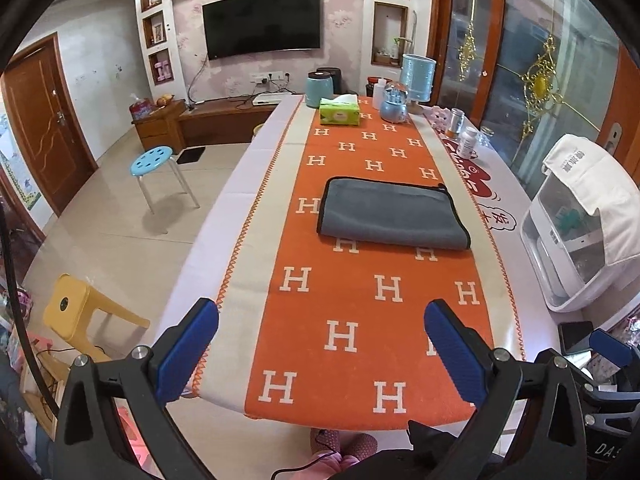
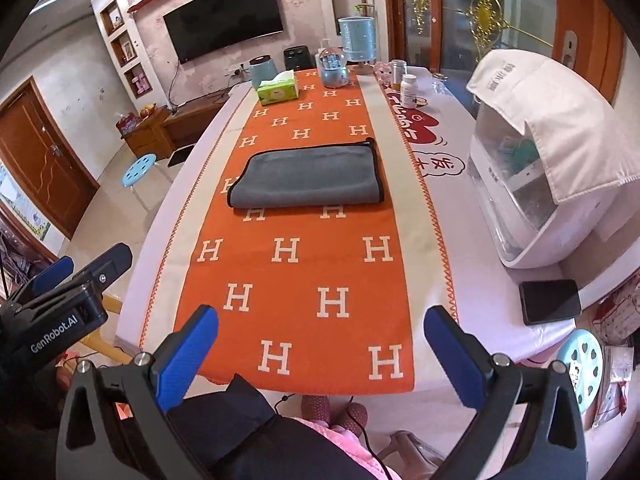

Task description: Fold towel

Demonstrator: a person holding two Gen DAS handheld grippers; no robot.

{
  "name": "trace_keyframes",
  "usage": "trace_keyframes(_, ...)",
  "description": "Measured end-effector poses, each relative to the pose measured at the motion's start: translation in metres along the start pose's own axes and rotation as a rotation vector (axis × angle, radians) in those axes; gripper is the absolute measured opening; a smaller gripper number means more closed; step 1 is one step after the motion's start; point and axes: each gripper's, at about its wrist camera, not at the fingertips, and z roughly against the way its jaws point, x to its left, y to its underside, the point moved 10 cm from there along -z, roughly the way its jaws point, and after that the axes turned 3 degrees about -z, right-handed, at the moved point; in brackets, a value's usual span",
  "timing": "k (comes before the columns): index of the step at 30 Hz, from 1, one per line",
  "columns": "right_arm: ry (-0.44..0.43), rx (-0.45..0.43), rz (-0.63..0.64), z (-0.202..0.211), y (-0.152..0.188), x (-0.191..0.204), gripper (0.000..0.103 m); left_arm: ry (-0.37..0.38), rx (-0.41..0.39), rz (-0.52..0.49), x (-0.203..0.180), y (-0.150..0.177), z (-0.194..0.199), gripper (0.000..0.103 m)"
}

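Both claws hanging back from a towel that is already lying doubled over.

The left claw (image 1: 320, 344) and right claw (image 2: 320, 344) are hovering above the near end of the table (image 2: 480, 312), each spread wide and gripping nothing. The grey towel (image 1: 394, 214) is lying flat on the orange runner (image 1: 340, 300), well ahead of both claws, with a rounded folded edge facing them; at least one fold looks done, and whether another is wanted I am only guessing. Far ahead, a green tissue box (image 1: 340, 112) is showing a tissue poking out. Ahead and to the right of the right claw, a white lidded appliance (image 2: 528, 208) is sitting with a cloth draped over it; its contents are too blurred to name.
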Motion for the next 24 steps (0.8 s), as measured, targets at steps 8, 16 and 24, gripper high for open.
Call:
trace_keyframes(8,-0.008,0.001,0.021,-0.0023,0.0011,0.0062,0.103,-0.025,-0.007,-0.013,0.0012,-0.0006,0.0015,0.102)
trace_keyframes(16,-0.008,0.005,0.023,-0.0040,0.0025,0.0072,0.103,-0.022,-0.009,-0.027,-0.0034,-0.0008,0.0003,0.102)
trace_keyframes(24,-0.008,0.004,0.024,-0.0046,0.0021,0.0068,0.103,-0.016,-0.020,-0.036,-0.0055,-0.0040,0.0004,0.102)
